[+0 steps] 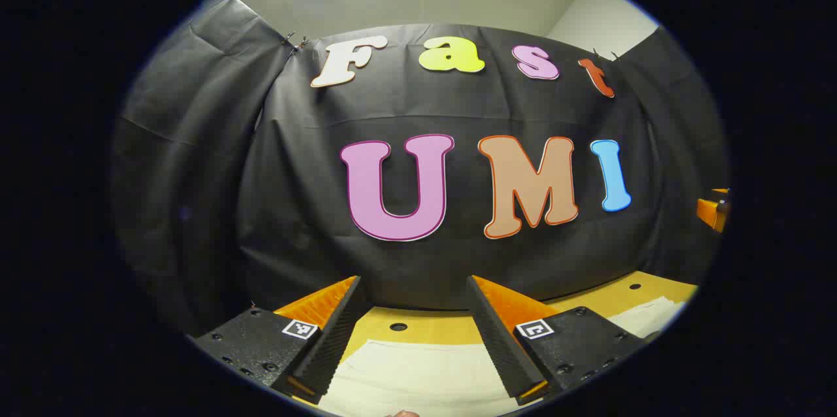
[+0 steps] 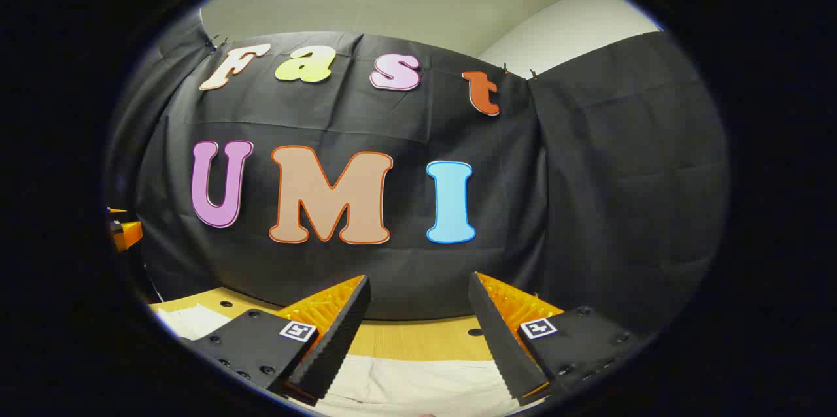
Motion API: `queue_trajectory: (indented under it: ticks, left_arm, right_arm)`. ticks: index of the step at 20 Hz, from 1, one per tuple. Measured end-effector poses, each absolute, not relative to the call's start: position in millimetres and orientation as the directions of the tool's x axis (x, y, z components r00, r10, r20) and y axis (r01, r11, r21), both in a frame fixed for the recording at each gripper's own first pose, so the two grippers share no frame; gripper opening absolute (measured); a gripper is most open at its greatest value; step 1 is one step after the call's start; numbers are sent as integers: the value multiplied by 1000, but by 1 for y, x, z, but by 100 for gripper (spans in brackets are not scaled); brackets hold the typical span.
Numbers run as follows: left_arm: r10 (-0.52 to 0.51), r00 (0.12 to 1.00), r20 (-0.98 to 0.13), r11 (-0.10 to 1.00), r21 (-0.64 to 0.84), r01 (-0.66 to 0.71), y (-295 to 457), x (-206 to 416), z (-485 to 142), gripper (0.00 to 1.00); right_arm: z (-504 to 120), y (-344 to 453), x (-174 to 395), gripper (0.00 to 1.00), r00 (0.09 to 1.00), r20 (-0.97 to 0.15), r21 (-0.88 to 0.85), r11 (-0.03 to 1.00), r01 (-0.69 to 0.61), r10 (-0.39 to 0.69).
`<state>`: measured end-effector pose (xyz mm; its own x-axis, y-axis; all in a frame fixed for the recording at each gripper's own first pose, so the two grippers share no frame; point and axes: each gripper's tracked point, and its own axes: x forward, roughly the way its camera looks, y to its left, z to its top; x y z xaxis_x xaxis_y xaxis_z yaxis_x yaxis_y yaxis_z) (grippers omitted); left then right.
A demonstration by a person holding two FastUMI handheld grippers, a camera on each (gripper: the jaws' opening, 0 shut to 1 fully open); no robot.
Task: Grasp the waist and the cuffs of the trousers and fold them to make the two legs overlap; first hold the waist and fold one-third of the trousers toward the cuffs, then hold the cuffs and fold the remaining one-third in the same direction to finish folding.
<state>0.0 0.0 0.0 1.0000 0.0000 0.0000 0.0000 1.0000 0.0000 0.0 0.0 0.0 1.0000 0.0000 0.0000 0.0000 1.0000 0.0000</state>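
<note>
Left tongs agape, empty | right tongs agape above trousers

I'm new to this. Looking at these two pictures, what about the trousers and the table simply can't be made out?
- Trousers: in the left gripper view the pale cloth is cut off by the lower edge and the open left gripper, so waist or cuffs cannot be told.
- Trousers: same in the right gripper view, behind the open right gripper.
- Table: a narrow strip shows; its extent is hidden.
</note>
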Motion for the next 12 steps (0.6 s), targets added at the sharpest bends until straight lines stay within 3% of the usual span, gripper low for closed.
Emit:
queue_trajectory:
  ticks: [12]
  left_arm:
    - [23, 1000, -4, 1000, 18, -23, 17, 2, -4, 92]
  right_arm:
    - [1, 15, 15, 97, 1000, 8, 9, 1000, -18, 18]
